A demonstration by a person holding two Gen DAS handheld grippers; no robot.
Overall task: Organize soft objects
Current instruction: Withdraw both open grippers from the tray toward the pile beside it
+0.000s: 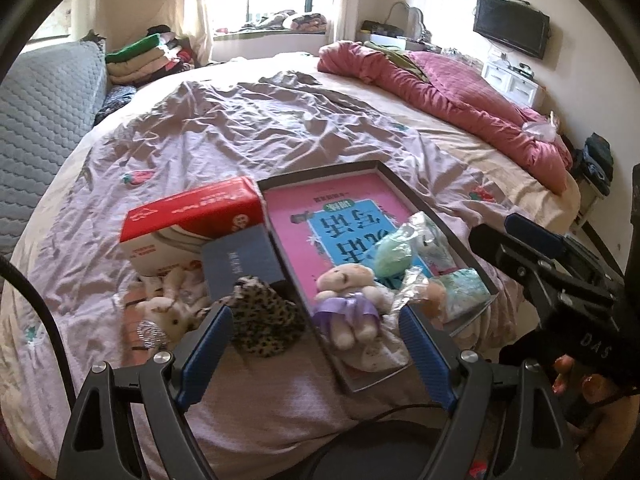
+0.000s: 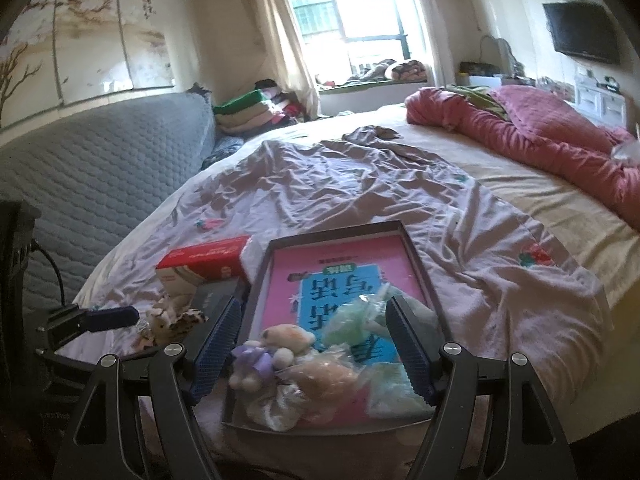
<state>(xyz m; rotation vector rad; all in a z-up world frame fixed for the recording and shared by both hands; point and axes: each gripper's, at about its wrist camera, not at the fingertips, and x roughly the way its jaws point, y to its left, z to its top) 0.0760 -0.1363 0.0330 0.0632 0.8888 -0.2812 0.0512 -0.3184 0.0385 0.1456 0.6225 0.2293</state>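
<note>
Hovering: both grippers over the near edge of the bed, nothing between either pair of fingers.
Left gripper (image 1: 316, 332): fingers wide apart, empty, above the leopard-print soft piece (image 1: 264, 320) and the tray's near-left corner.
Right gripper (image 2: 314, 328): fingers wide apart, empty, straddling the tray's near end.
Tray (image 1: 400, 176): shallow dark-rimmed box, pink and blue printed bottom, lying on the lilac sheet (image 1: 240, 128).
In tray: one plush bear with a purple bow (image 1: 350, 296), one green soft item in clear wrap (image 1: 394, 254), one tan plush in clear wrap (image 2: 328, 372), one pale green wrapped packet (image 1: 466, 290). The bear's legs hang over the near rim.
Left of tray: one red and white carton (image 1: 192, 220), one blue-grey box (image 1: 240, 264) leaning against it, one white plush (image 1: 168, 316) beside the leopard piece. All crowded together, touching.
Obstructions: carton and blue-grey box sit tight against the tray's left wall.
Around: pink quilt (image 1: 460, 96) bunched at the bed's far right, grey padded headboard (image 1: 44, 120) left, stack of folded blankets (image 1: 140, 60) by the window, one wall TV (image 1: 512, 26).
</note>
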